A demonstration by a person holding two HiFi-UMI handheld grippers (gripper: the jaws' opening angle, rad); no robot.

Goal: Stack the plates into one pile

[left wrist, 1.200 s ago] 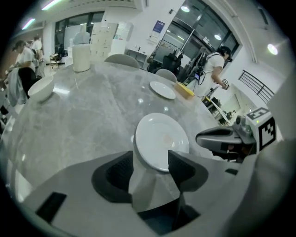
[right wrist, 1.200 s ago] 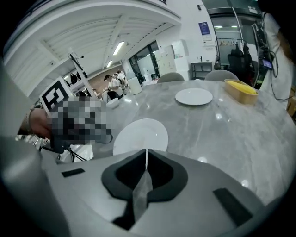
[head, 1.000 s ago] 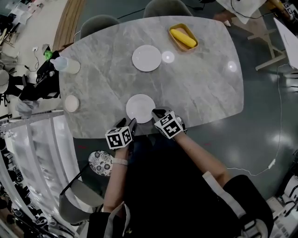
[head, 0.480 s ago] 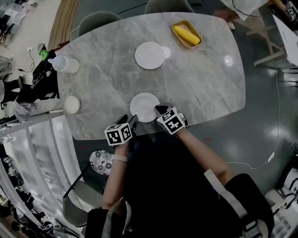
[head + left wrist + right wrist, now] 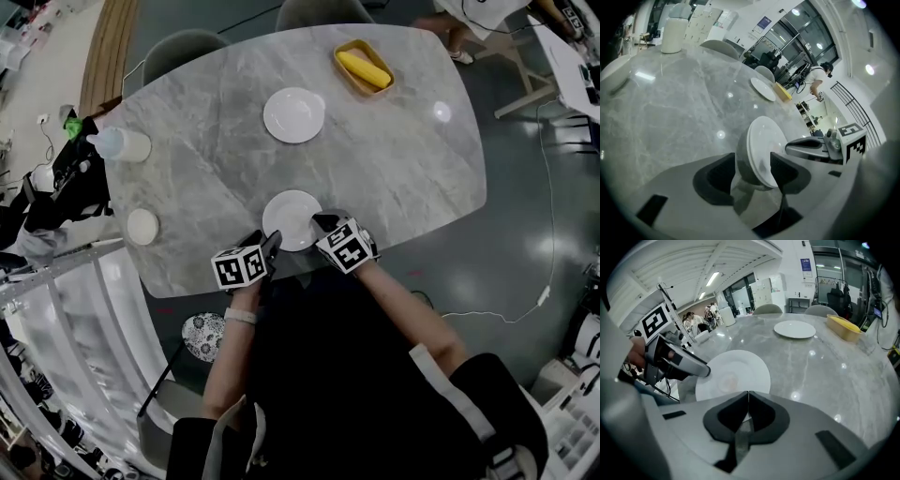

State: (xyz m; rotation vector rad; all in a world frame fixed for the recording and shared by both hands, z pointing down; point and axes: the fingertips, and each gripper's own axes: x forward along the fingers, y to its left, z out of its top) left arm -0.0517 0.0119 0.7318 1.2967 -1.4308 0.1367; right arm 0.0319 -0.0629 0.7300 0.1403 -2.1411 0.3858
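Two white plates lie on the grey marble table. The far plate sits alone toward the back. At the front edge is the near plate, with a gripper at each side. My left gripper is open and its jaws straddle that plate's left rim. In the left gripper view the plate looks tipped, its grey underside toward the left pad. My right gripper is shut, with its tips at the plate's near right rim. Whether they touch the rim is hidden.
A yellow tray with a yellow item stands at the back right. A white jug and a small white disc sit along the left edge. Chairs line the far side. The table's front edge runs just under both grippers.
My left gripper has edged in and down until its jaws are around the near plate's rim. The right gripper has stayed at the rim. The far plate has not moved.
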